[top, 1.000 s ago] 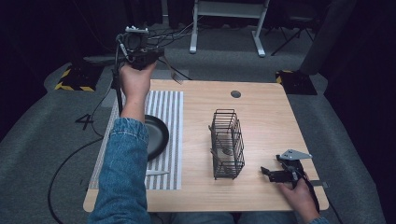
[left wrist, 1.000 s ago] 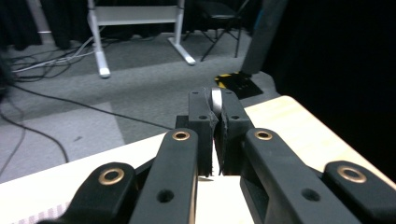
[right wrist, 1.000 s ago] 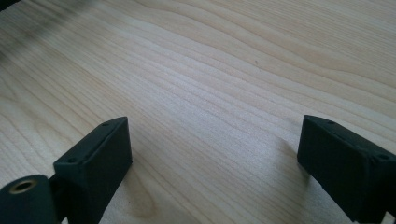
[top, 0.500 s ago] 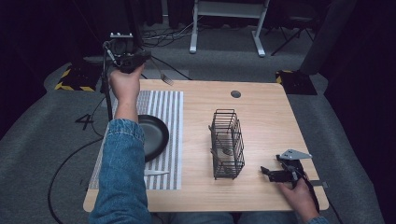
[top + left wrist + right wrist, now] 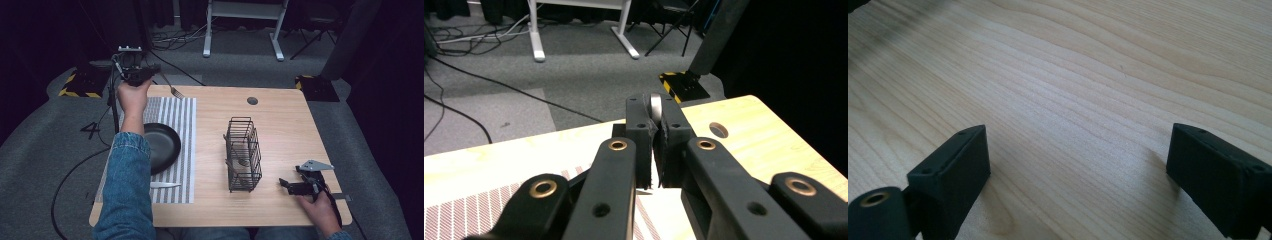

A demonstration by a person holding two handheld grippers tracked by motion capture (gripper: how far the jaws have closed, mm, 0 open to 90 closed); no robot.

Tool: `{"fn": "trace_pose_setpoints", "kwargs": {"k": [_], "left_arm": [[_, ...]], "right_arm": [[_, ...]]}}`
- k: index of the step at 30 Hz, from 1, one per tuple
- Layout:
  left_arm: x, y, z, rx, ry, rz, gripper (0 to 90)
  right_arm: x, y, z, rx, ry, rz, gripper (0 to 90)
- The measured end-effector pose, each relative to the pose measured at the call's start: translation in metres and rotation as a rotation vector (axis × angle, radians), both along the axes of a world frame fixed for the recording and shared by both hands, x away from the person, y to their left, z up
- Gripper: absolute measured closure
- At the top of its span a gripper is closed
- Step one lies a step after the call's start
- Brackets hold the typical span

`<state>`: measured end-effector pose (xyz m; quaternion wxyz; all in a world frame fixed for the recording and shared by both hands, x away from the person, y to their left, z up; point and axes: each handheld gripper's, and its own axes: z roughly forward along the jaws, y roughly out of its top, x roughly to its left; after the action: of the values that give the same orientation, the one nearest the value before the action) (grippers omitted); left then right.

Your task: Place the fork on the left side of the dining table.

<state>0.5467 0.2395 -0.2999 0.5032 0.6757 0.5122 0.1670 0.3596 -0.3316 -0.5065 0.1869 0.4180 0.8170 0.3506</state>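
Observation:
My left gripper hovers over the far left corner of the table, shut on the handle of a metal fork. The fork's tines point down and right, above the far edge of the striped mat. In the left gripper view the jaws pinch the rounded end of the fork handle. My right gripper rests on the wood near the front right corner, to the right of a black wire basket. Its jaws stand wide open over bare table.
A black round pan lies on the striped mat, and a knife lies on the mat's near end. The wire basket holds some small items. A cable hole is at the far middle of the table.
My left hand has carried the fork leftward and lower, toward the mat's far left corner. The right gripper has stayed where it was.

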Motion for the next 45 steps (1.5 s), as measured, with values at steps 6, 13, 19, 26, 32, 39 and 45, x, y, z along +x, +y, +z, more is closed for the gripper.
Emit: {"fn": "trace_pose_setpoints", "kwargs": {"k": [6,13,19,26,32,39,45], "left_arm": [[0.008,0.005,-0.021,0.010,0.067,0.004,86.1],[0.011,0.014,-0.043,-0.020,0.109,0.023,86.1],[0.012,0.017,-0.060,-0.026,0.146,0.044,86.1],[0.011,0.018,-0.073,-0.029,0.178,0.064,86.1],[0.010,0.021,-0.084,-0.055,0.198,0.066,86.1],[0.006,0.023,-0.089,-0.069,0.197,0.074,86.0],[0.004,0.029,-0.093,-0.078,0.210,0.097,85.1]], "right_arm": [[0.000,0.000,0.000,0.000,0.000,-0.001,10.2],[0.000,0.000,0.000,0.000,-0.001,-0.001,10.2],[0.000,0.000,0.000,0.000,0.000,-0.001,10.2],[0.000,0.000,0.000,0.000,0.000,-0.001,10.2],[0.000,0.000,0.000,0.000,0.000,-0.001,10.2],[0.000,0.000,0.000,0.000,0.000,0.000,10.2],[0.000,0.000,0.000,0.000,0.000,-0.001,10.2]]}}
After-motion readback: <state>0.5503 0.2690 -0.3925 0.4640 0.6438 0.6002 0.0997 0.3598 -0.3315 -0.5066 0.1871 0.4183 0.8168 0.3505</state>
